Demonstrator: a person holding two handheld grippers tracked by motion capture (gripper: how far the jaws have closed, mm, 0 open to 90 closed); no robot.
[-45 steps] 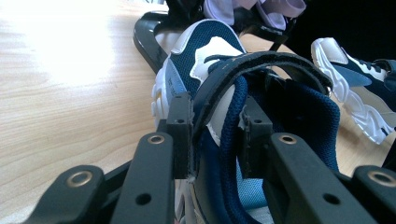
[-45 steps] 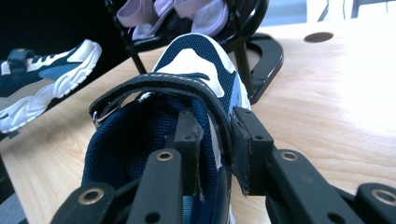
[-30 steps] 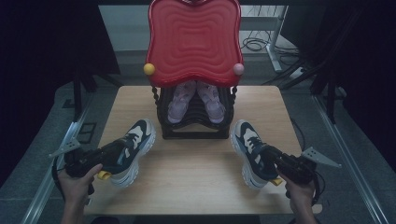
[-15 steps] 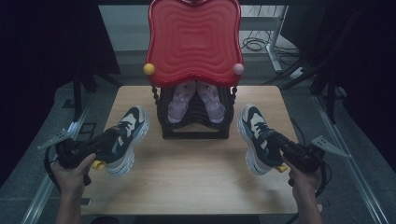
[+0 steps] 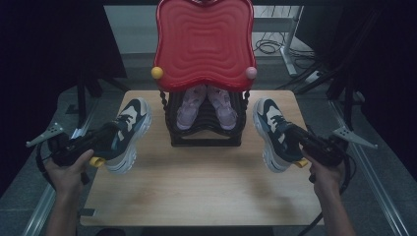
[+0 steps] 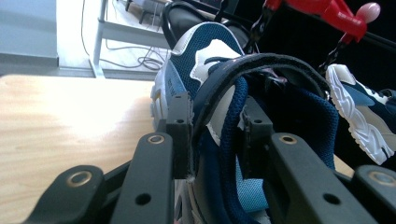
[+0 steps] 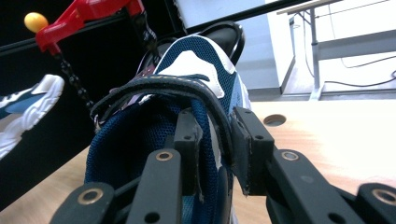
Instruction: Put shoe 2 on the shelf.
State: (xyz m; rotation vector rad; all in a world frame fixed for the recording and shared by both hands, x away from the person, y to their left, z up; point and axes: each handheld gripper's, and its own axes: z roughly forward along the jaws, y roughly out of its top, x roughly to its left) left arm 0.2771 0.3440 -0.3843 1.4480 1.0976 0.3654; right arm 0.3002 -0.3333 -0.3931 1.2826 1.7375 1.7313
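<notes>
- Left gripper: clenched on the collar wall of the left sneaker, one jaw inside the opening, one outside, as the left gripper view confirms. The shoe hangs clear of the bench near its left edge, toe pointing to the far side.
- Right gripper: likewise clenched on the collar of the right sneaker, confirmed in the right gripper view. This shoe is held near the right edge.
- Risk, grip: each hold is on soft mesh and padding at the heel end only. The toe weight could, in my judgement, make a shoe pivot or slip out of the jaws.
- Risk, collision: the black shoe rack stands between the shoes at the far middle, with a red tray top overhanging and pink shoes on a tier. A toe swung inward could strike a post or the overhang.
- Risk, edges: both shoes hang near the side edges; a drop there may go to the floor.
- Open room: the near half of the bench is bare; the far corners are narrow.
</notes>
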